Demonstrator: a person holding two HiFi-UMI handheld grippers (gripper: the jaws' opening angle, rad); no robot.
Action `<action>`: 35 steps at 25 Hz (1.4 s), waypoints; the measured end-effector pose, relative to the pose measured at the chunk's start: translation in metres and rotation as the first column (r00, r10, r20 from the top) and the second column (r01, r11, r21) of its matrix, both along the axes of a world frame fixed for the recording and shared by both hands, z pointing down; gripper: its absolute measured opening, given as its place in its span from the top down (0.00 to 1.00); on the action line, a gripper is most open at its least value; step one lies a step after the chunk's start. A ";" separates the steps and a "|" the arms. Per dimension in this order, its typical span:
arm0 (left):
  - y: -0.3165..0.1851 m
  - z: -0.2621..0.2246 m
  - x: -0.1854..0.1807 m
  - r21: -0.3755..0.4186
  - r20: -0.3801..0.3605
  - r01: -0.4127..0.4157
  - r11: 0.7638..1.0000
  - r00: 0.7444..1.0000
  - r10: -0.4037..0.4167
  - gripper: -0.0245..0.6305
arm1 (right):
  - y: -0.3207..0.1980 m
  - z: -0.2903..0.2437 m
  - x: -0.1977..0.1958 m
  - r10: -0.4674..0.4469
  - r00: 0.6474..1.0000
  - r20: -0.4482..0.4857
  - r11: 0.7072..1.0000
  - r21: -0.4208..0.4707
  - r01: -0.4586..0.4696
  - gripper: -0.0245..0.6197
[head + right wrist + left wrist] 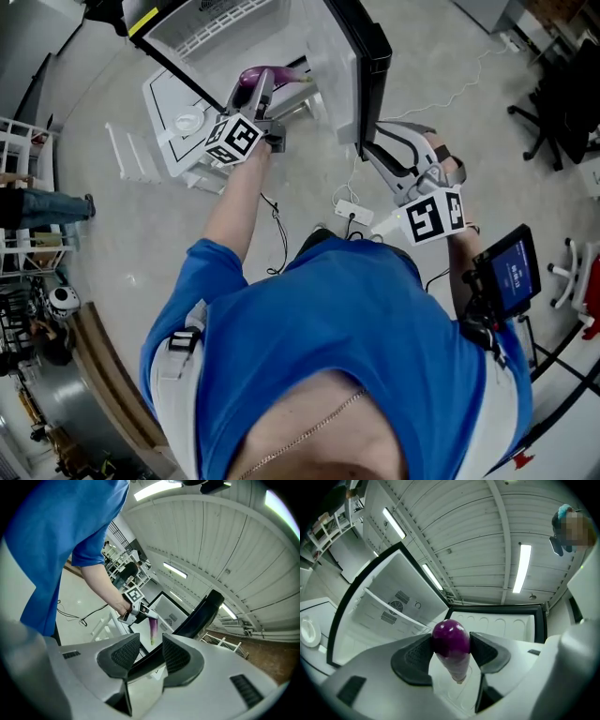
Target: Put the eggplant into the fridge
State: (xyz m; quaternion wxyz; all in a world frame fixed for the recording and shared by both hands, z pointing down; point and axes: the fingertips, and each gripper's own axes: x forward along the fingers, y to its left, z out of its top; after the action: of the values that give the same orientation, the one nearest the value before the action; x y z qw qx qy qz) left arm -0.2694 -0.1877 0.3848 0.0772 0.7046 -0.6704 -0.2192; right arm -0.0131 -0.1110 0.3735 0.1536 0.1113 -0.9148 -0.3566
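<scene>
A purple eggplant [269, 74] sticks out of my left gripper [258, 91], whose jaws are shut on it just in front of the open fridge [217, 26]. In the left gripper view the eggplant [451, 641] is pinched between both pads, pointing at the white fridge interior [389, 603] and the inner door [501, 623]. My right gripper [377, 150] is closed on the black edge of the fridge door [362, 56]. Its own view shows the door edge [206, 609] running between the pads of the right gripper [151, 656], with the left gripper [136, 611] and eggplant [153, 629] beyond.
A low white cabinet [183, 127] with a round dish on top stands at the fridge's left. A white rack [131, 155] is beside it. A power strip [354, 214] and cables lie on the floor. Black office chairs [562, 108] stand far right.
</scene>
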 end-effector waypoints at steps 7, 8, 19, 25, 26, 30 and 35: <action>-0.048 0.016 -0.029 -0.046 0.006 -0.071 0.996 0.997 0.071 0.57 | 0.011 0.004 -0.030 0.072 0.997 0.004 0.997 -0.017 -0.072 0.72; -0.054 0.016 -0.032 -0.050 0.005 -0.080 0.996 0.997 0.081 0.57 | 0.011 0.004 -0.033 0.084 0.996 0.004 0.996 -0.020 -0.084 0.72; -0.124 0.037 -0.039 -0.108 0.052 -0.161 0.981 0.984 0.168 0.57 | 0.008 0.014 -0.055 0.207 0.978 -0.025 0.978 -0.036 -0.208 0.72; -0.155 0.051 -0.033 -0.145 0.104 -0.195 0.970 0.972 0.211 0.57 | 0.006 0.016 -0.061 0.250 0.967 -0.043 0.967 -0.032 -0.251 0.72; -0.159 0.053 -0.032 -0.152 0.113 -0.199 0.968 0.970 0.217 0.57 | 0.006 0.016 -0.061 0.255 0.966 -0.045 0.966 -0.031 -0.256 0.72; -0.176 0.064 -0.027 -0.186 0.141 -0.211 0.960 0.961 0.238 0.57 | 0.004 0.017 -0.063 0.270 0.961 -0.056 0.962 -0.028 -0.271 0.72; -0.191 0.080 -0.020 -0.231 0.183 -0.209 0.950 0.950 0.253 0.57 | 0.000 0.018 -0.063 0.285 0.956 -0.063 0.957 -0.031 -0.287 0.72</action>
State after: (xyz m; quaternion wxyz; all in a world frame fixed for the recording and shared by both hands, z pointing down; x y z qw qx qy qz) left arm -0.2891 -0.3789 0.4650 0.1045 0.7858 -0.6065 -0.0613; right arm -0.0758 -0.1107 0.3914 0.2324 0.2290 -0.8911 -0.3155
